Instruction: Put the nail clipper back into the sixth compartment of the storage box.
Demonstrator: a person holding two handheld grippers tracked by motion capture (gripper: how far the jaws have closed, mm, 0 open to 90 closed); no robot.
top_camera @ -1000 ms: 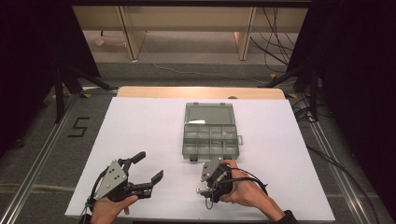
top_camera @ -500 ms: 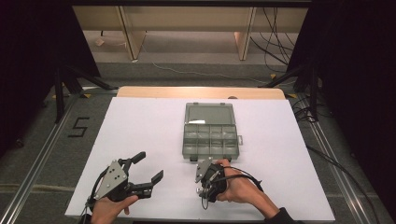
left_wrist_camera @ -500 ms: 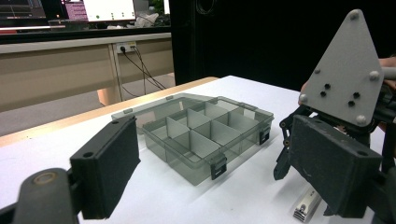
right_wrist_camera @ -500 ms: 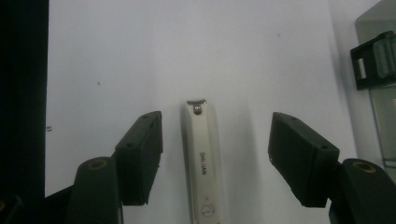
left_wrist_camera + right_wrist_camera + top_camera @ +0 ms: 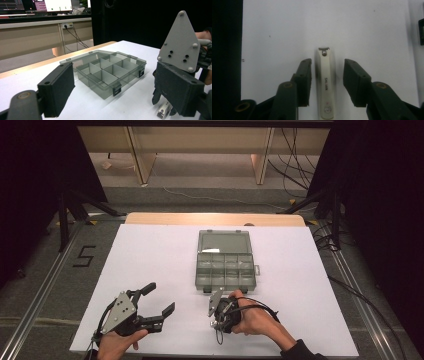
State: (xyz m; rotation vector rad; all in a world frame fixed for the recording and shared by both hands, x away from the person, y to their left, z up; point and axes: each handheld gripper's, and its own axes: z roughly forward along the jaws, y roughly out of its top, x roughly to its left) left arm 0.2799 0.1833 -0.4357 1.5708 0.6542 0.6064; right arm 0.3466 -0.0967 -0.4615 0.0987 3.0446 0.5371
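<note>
Since the earlier frame, right gripper (image 5: pixel 325 82) jaws have been closing around the nail clipper (image 5: pixel 325 82) flat on the table (image 5: pixel 150 255), not yet gripping. Left gripper (image 5: pixel 152 302) idles, jaws apart. Next: pinch squarely.

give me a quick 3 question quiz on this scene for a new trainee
1. True or false: the lid of the organiser box lies open.
2. What lies between the jaws of the right gripper? A) a battery B) a nail clipper C) a screw
3. Do the right gripper's pads press on it yet?

Key
1. True. The clear lid is folded back flat on the table behind the compartments, which look empty.
2. B. A white nail clipper lies flat on the table, lengthwise between the jaws.
3. No. The jaws have just been closing around the clipper, but a gap shows on each side. The left gripper stands open and apart, holding nothing.
</note>
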